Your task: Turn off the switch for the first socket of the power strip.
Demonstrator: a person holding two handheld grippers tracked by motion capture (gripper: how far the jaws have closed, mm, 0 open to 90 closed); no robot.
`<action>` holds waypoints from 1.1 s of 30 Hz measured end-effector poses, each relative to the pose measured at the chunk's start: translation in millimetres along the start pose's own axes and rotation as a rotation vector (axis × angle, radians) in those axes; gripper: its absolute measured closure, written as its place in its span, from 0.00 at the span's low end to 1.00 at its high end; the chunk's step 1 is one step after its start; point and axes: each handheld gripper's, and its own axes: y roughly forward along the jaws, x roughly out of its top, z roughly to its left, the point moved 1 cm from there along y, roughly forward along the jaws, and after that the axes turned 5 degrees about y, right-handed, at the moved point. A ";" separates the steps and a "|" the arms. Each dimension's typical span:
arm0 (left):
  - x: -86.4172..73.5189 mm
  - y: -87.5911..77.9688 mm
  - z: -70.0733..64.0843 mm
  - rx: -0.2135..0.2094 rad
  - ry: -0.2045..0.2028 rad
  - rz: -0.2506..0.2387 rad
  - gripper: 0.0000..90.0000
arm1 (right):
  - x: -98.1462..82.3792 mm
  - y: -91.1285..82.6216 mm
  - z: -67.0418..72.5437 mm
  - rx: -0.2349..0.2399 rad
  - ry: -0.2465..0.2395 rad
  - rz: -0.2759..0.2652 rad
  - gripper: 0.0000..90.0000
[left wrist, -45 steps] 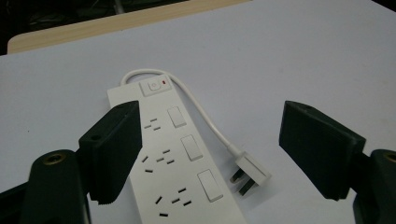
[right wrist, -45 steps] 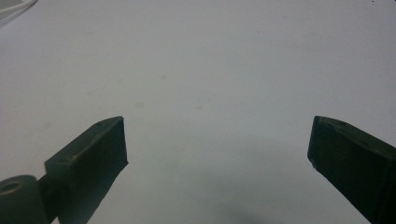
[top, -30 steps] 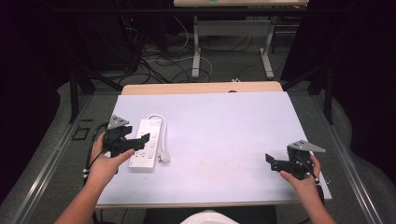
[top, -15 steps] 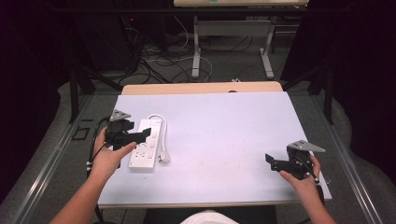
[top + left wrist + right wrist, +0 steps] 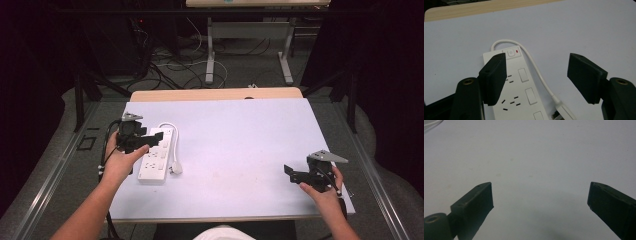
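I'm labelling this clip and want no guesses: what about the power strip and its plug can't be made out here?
- Power strip, left gripper view: its near end is cut off by the bottom edge, so the socket count is unknown.
- Plug, same view: partly cut off; its pins can't be seen.
- High view: the left gripper covers part of the strip; switch positions are too small to read.
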 end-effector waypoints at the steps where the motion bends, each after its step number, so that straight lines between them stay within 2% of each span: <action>1: 0.5 1.1 0.7 -0.005 -0.003 0.006 0.38 | 0.0 -0.3 -0.2 -0.003 -0.002 0.004 0.07; 6: 1.3 7.1 2.3 -0.019 -0.039 0.028 0.43 | 0.0 0.2 -0.9 0.001 -0.001 0.000 0.07; 16: 3.5 16.1 6.2 -0.036 -0.081 0.084 0.53 | -0.4 0.9 -1.3 0.006 0.003 0.006 0.07; 23: 4.0 23.2 10.8 -0.027 -0.107 0.112 0.60 | -0.5 1.0 -1.7 0.007 0.004 0.008 0.08; 25: 3.7 25.6 11.5 -0.016 -0.118 0.107 0.61 | -0.5 1.0 -1.8 0.006 0.005 0.009 0.08; 28: 4.2 27.1 13.1 -0.017 -0.129 0.129 0.64 | -0.5 1.2 -1.4 0.006 0.011 0.009 0.08; 33: 3.8 32.3 14.0 -0.002 -0.141 0.133 0.69 | -0.6 1.4 -1.5 0.009 0.010 0.009 0.08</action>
